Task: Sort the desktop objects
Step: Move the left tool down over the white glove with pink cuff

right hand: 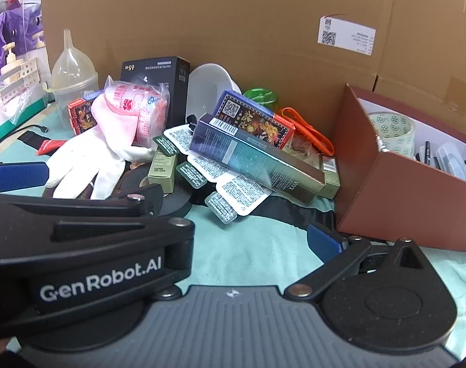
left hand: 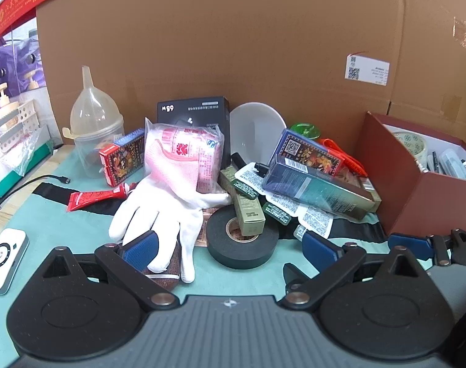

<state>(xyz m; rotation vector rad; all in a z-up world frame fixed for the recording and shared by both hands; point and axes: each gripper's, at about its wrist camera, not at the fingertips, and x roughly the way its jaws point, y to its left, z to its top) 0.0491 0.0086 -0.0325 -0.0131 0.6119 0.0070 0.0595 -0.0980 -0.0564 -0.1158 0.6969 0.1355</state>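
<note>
My left gripper (left hand: 230,250) stands open low over the teal mat, its blue pads on either side of a black tape roll (left hand: 242,240) without touching it. White glove (left hand: 159,211) fingers drape over the left pad. Behind lies a heap: a pink glove packet (left hand: 184,153), an olive box (left hand: 248,214), a long blue-gold box (left hand: 319,188) and a printed card box (left hand: 309,150). My right gripper (right hand: 233,239) is open over bare mat. Only its right pad (right hand: 323,240) shows; the left gripper's body (right hand: 95,276) hides the other. The long box (right hand: 257,159) lies ahead of it.
A maroon box (right hand: 401,193) holding clear tape and pens stands at the right. A cardboard wall (left hand: 233,46) closes the back. At the left are a cup with a funnel (left hand: 91,122), a red tube (left hand: 95,197), a white device (left hand: 4,254) and a cable (left hand: 48,179).
</note>
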